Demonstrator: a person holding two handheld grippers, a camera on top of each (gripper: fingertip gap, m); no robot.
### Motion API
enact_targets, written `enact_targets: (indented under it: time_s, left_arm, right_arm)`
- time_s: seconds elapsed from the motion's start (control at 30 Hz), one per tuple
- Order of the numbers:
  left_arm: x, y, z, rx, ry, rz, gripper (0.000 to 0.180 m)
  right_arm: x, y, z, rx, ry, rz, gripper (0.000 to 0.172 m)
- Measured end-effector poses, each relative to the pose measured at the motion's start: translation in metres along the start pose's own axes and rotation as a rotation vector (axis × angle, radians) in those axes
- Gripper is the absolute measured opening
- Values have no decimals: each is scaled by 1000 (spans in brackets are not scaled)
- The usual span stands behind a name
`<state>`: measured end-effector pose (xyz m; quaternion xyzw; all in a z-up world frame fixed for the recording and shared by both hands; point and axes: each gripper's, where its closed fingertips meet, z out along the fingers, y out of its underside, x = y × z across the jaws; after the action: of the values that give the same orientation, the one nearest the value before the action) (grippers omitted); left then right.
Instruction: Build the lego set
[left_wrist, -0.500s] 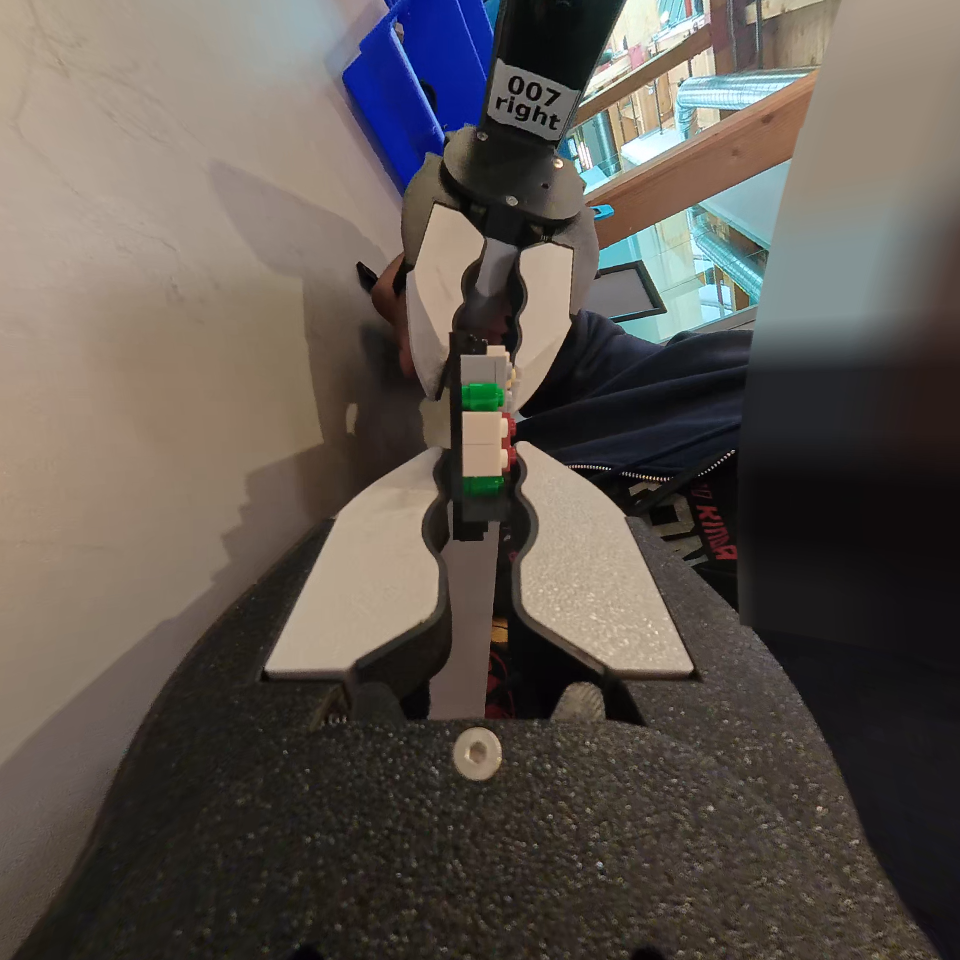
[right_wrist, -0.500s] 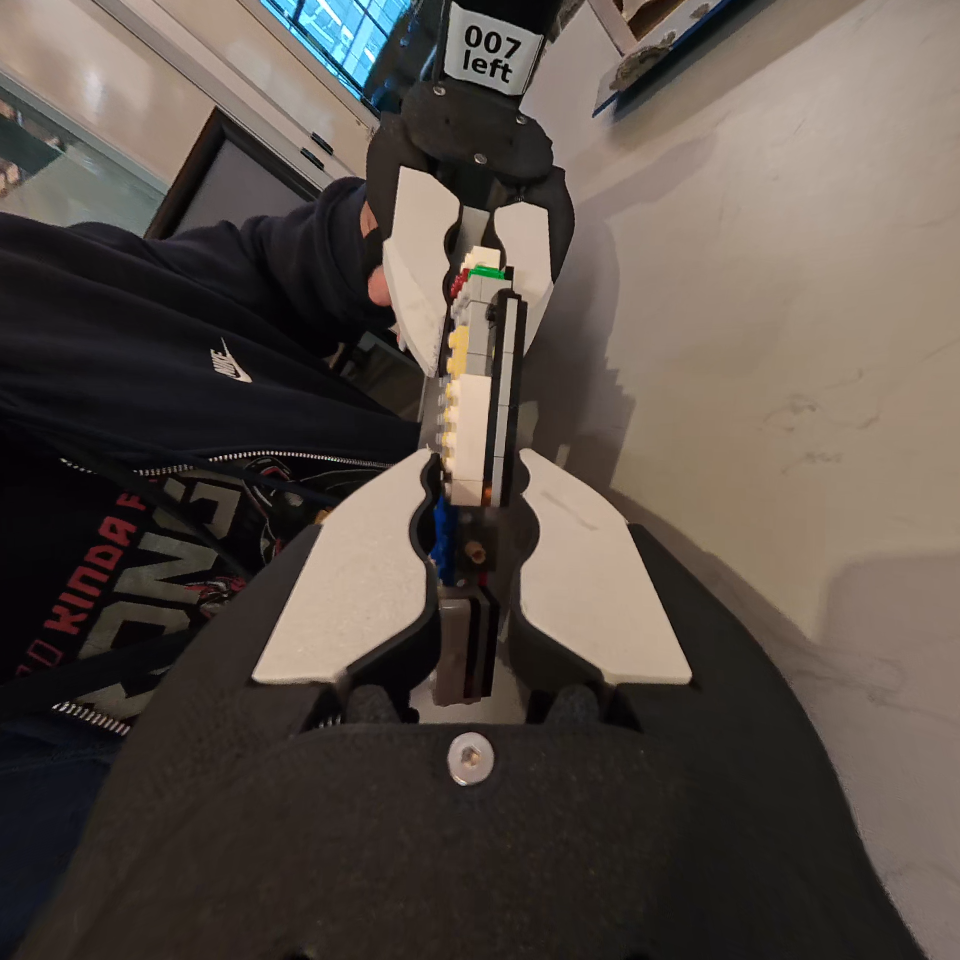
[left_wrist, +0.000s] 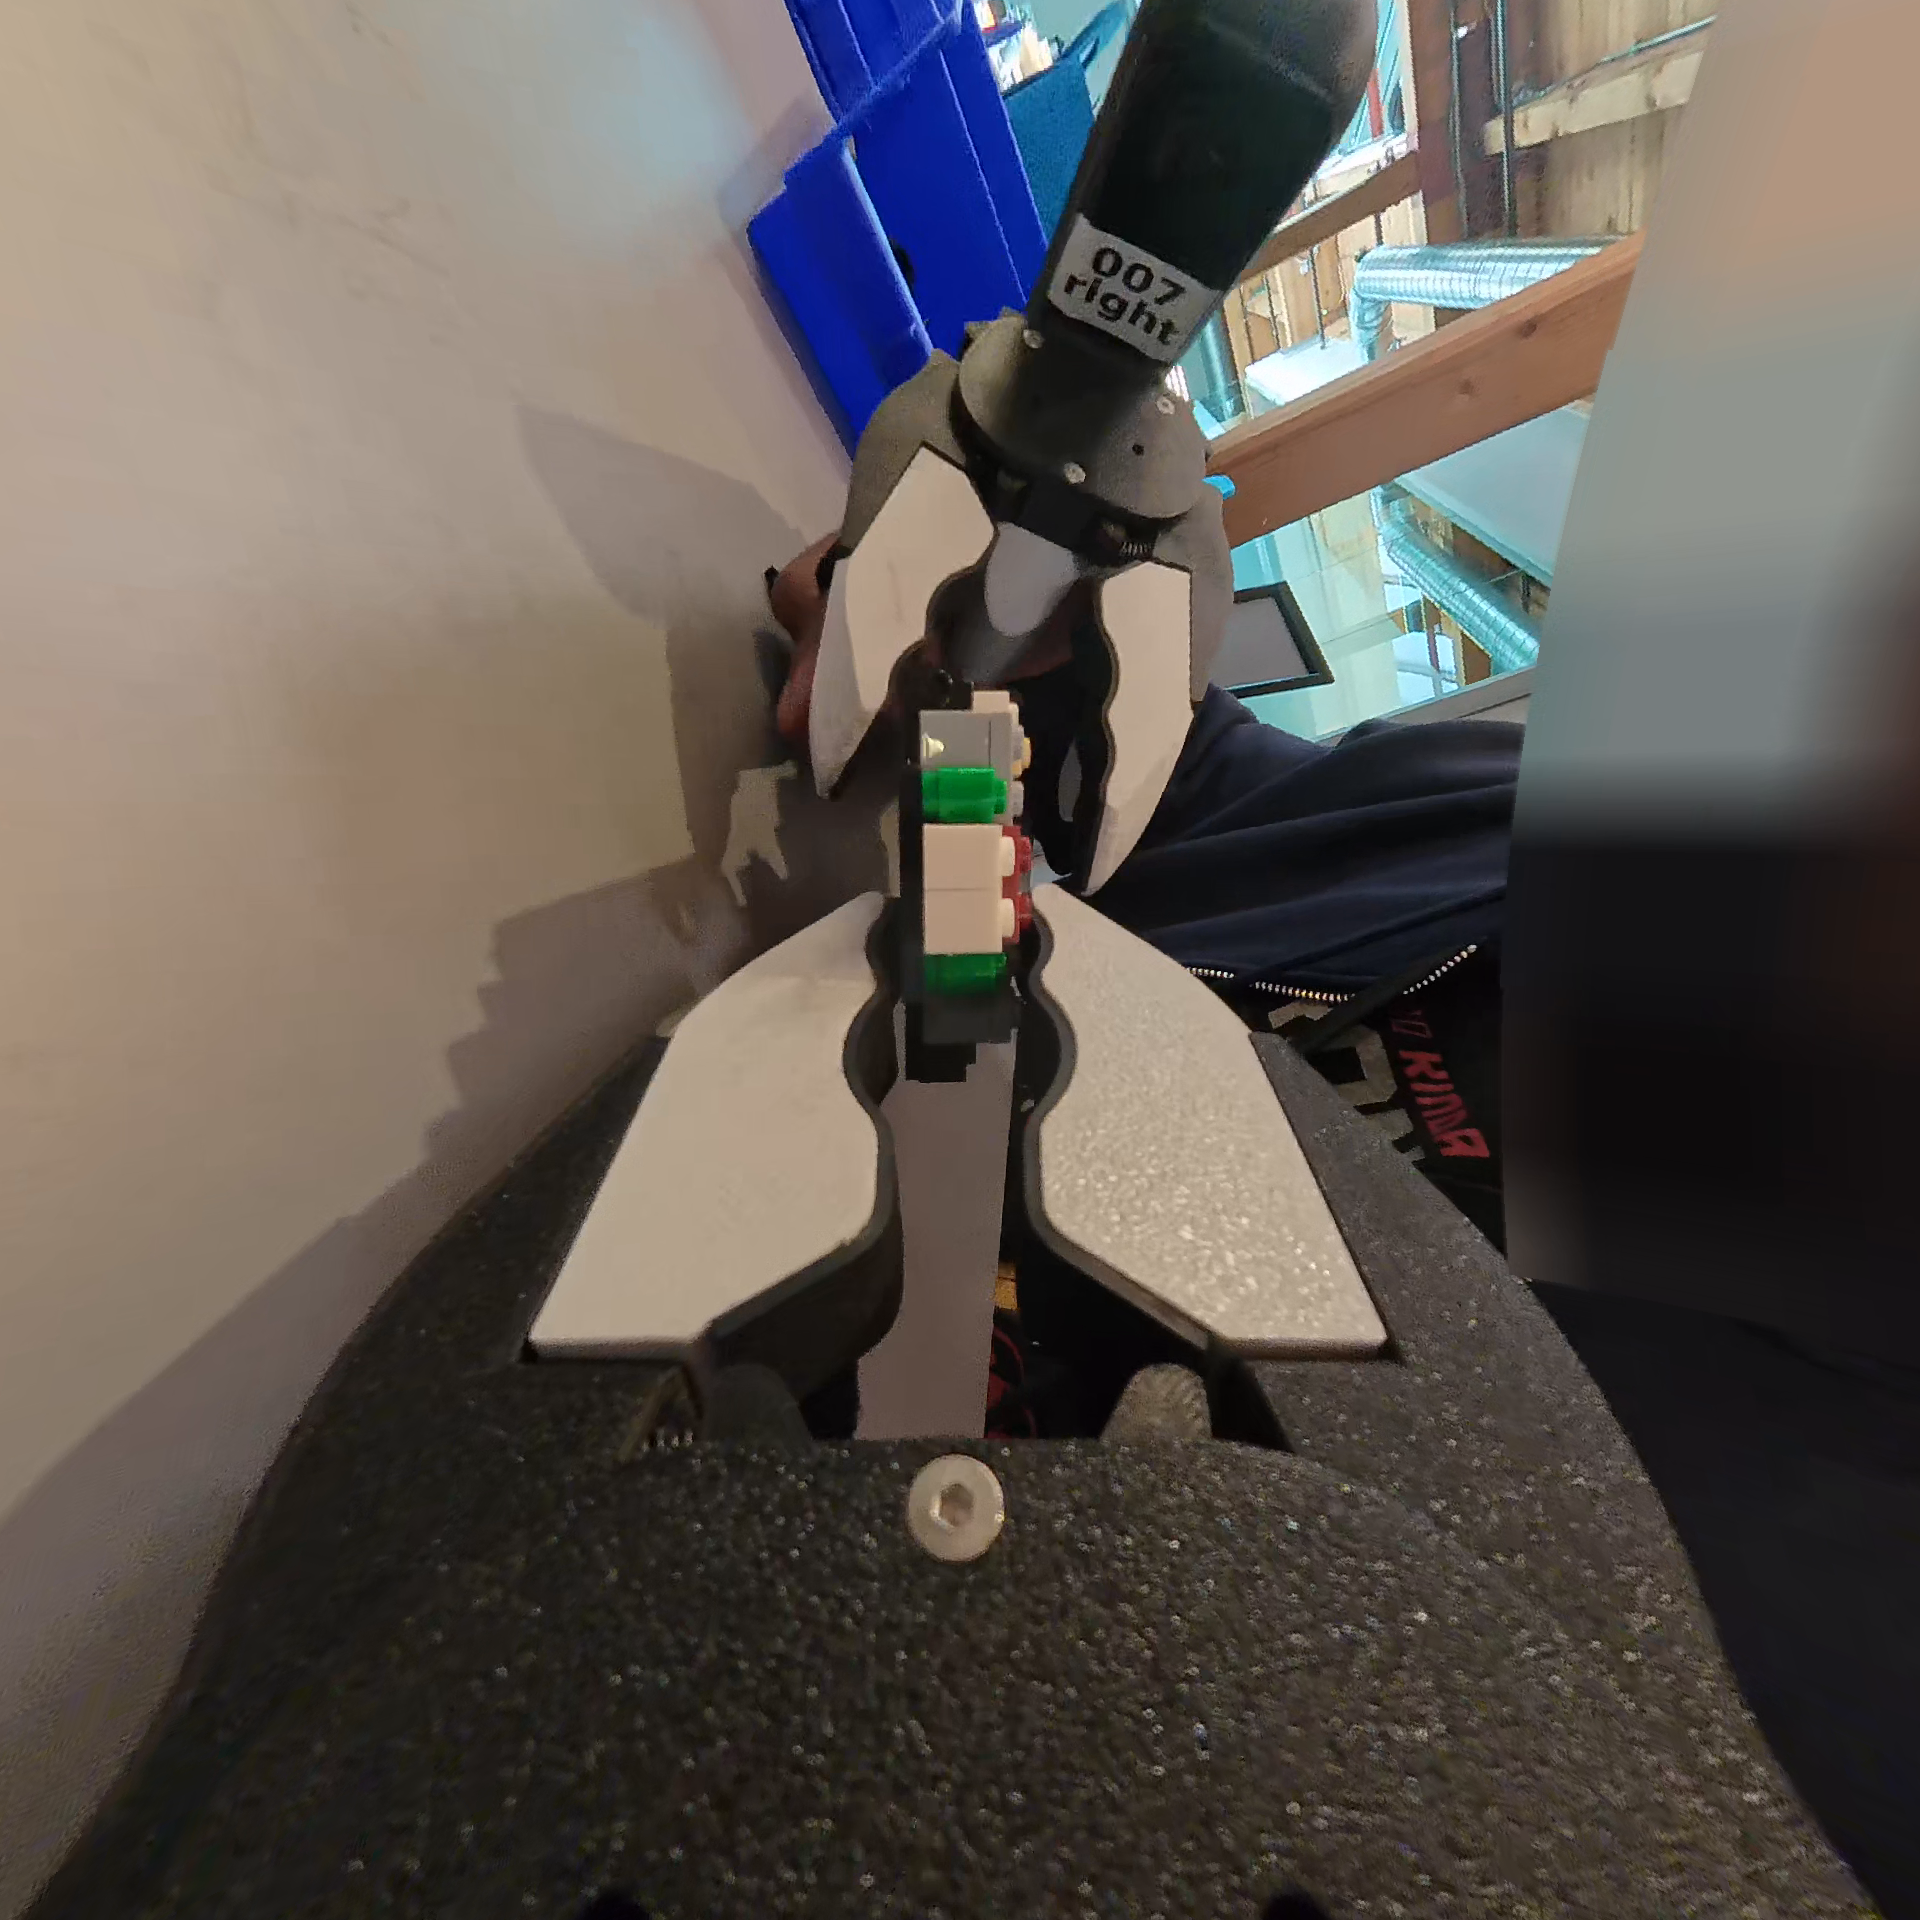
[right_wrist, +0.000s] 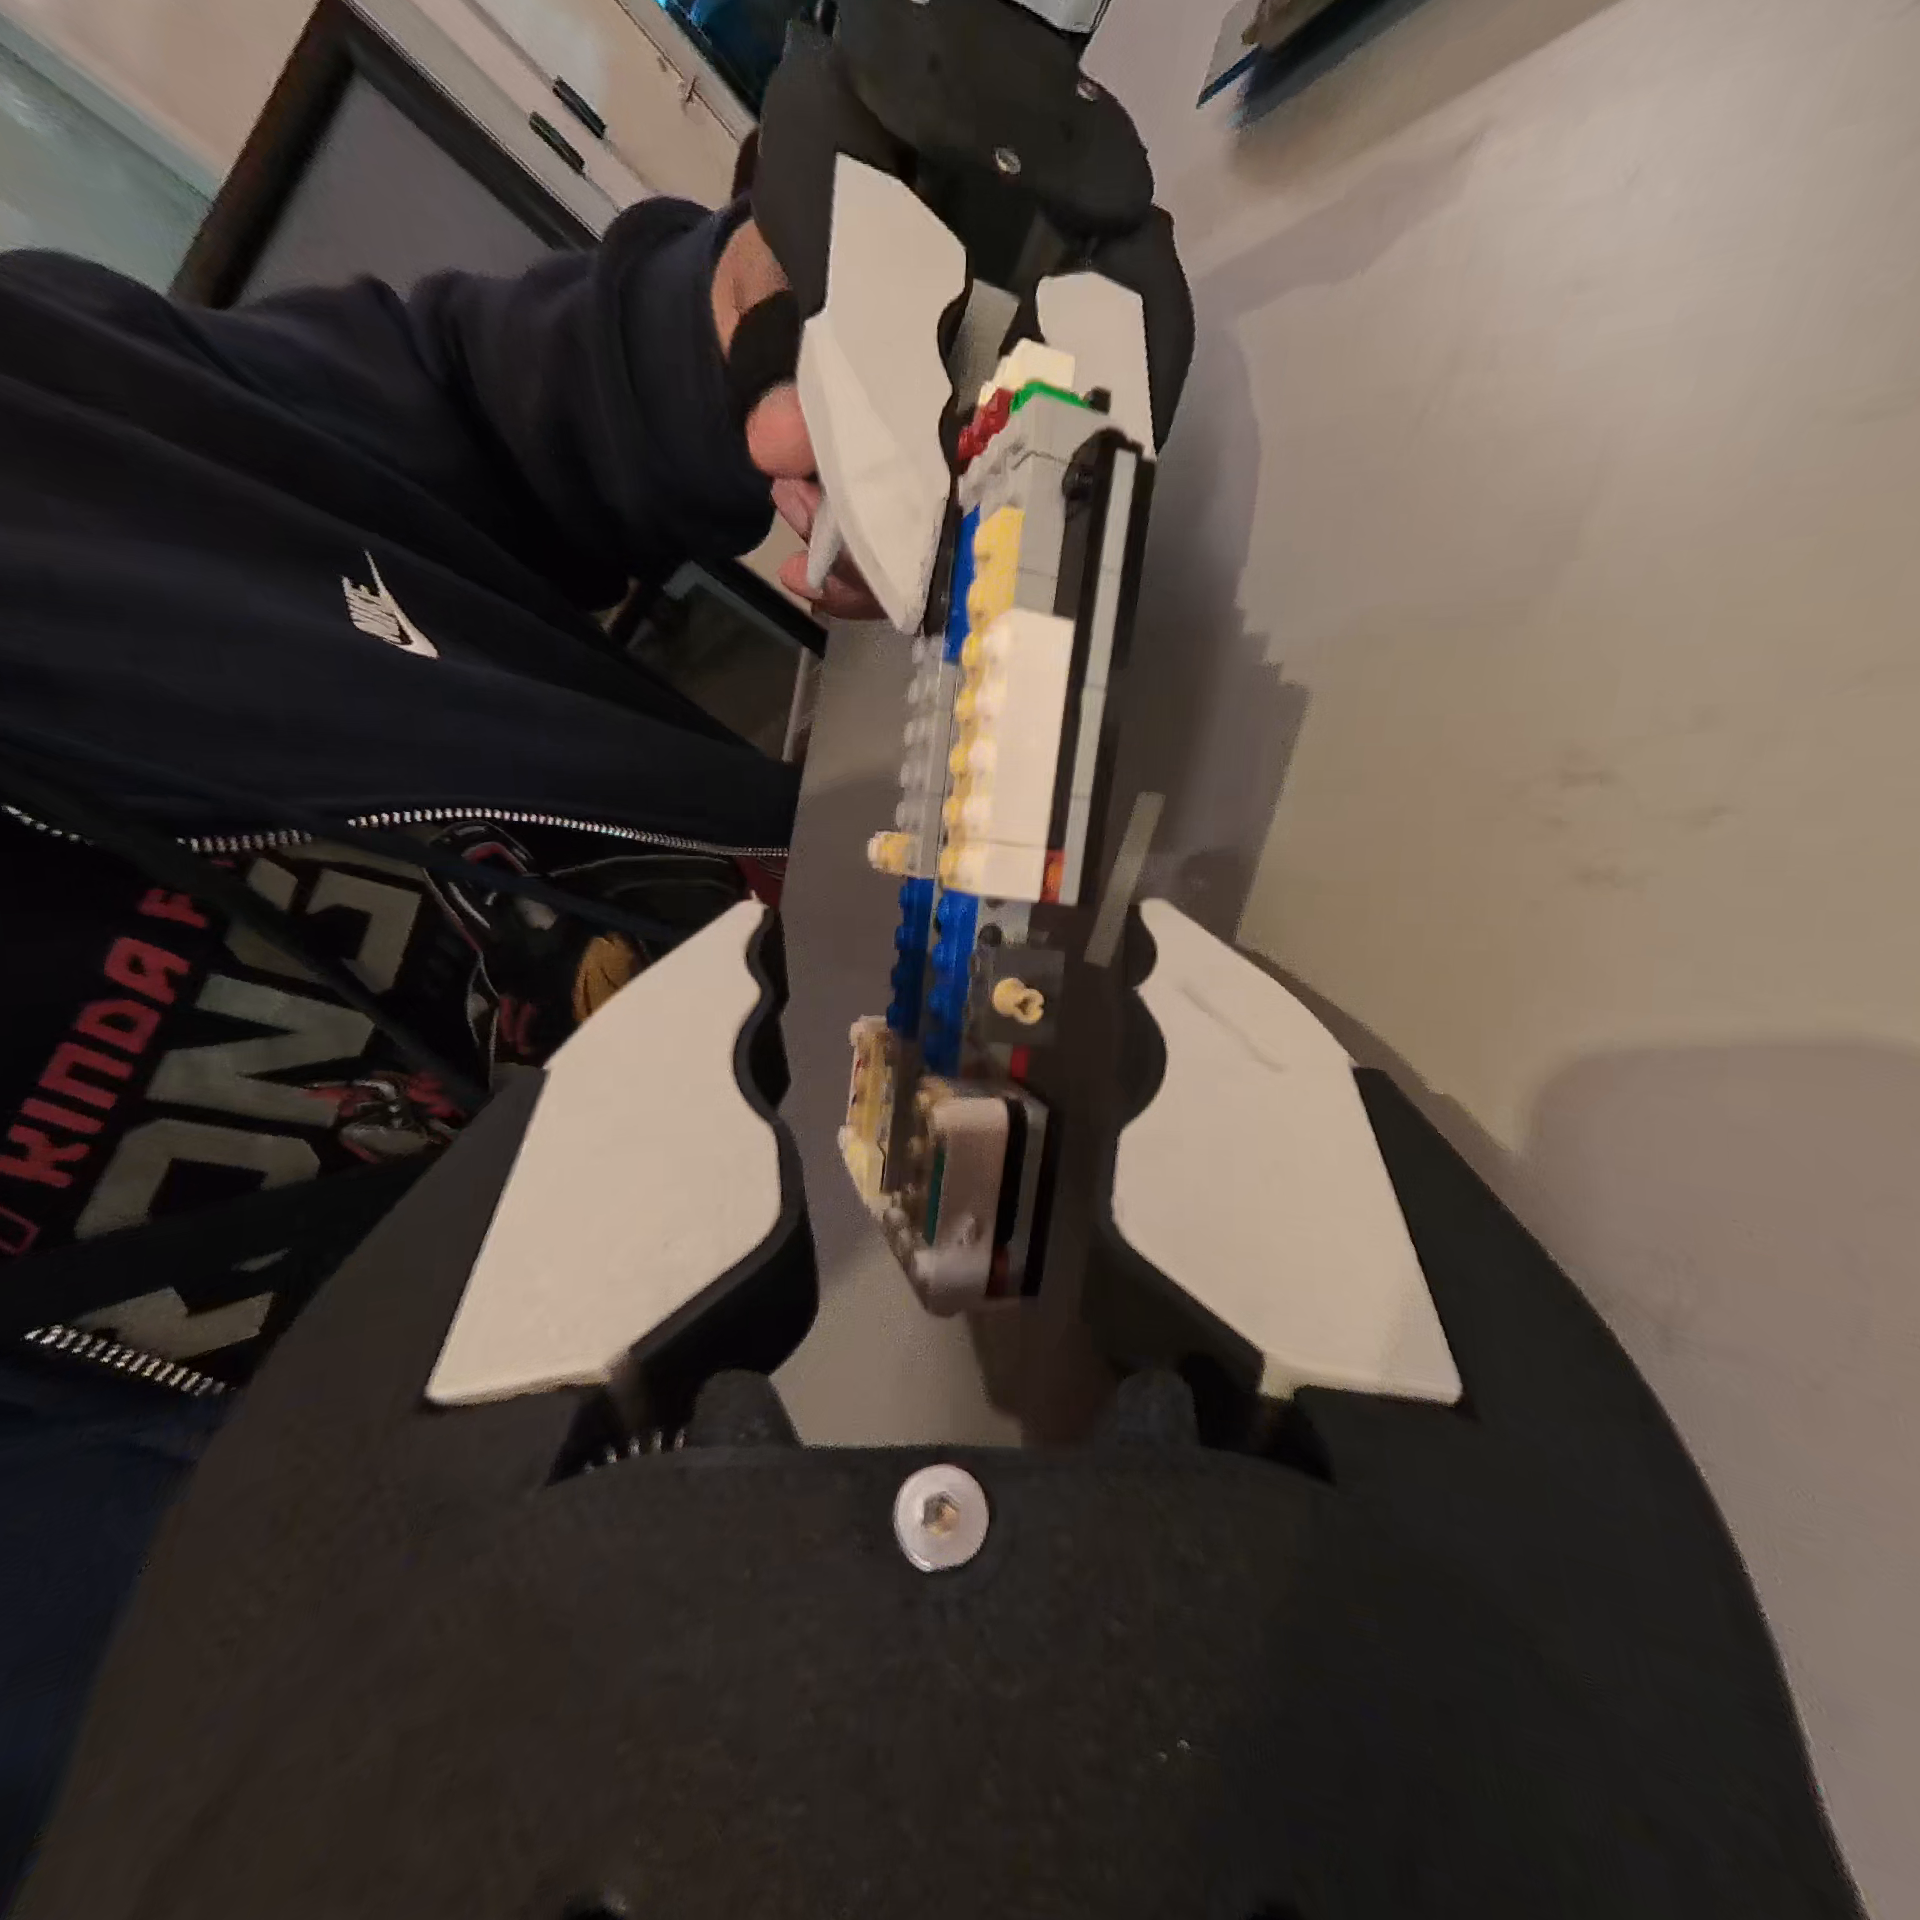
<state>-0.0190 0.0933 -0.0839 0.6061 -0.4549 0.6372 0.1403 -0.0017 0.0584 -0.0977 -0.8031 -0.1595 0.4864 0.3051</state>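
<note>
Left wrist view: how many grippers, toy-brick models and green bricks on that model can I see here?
Grippers: 2 (left gripper, right gripper)
Brick model: 1
Green bricks: 2
Total: 5

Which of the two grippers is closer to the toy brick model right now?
Left. The left gripper is shut on one end of the brick model, pads pressing its sides. The right gripper stands open around the other end, with gaps between its fingers and the bricks.
</note>
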Motion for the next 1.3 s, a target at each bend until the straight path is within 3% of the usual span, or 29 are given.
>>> enact_targets:
  time_s: [0.6,0.77,0.93,1.3]
  left_arm:
    - [11,10,12,-86,40,11,20]
    - [13,11,18,-107,37,14,20]
    - [13,-1,16,-23,49,-1,22]
    - [5,-25,21,205,97,17,49]
  right_arm:
    - [0,-9,-3,60,-16,4,43]
    - [-7,-4,2,37,-72,12,29]
    - [-4,-16,-3,122,-85,64,26]
    - [9,-44,-17,357,-125,206,24]
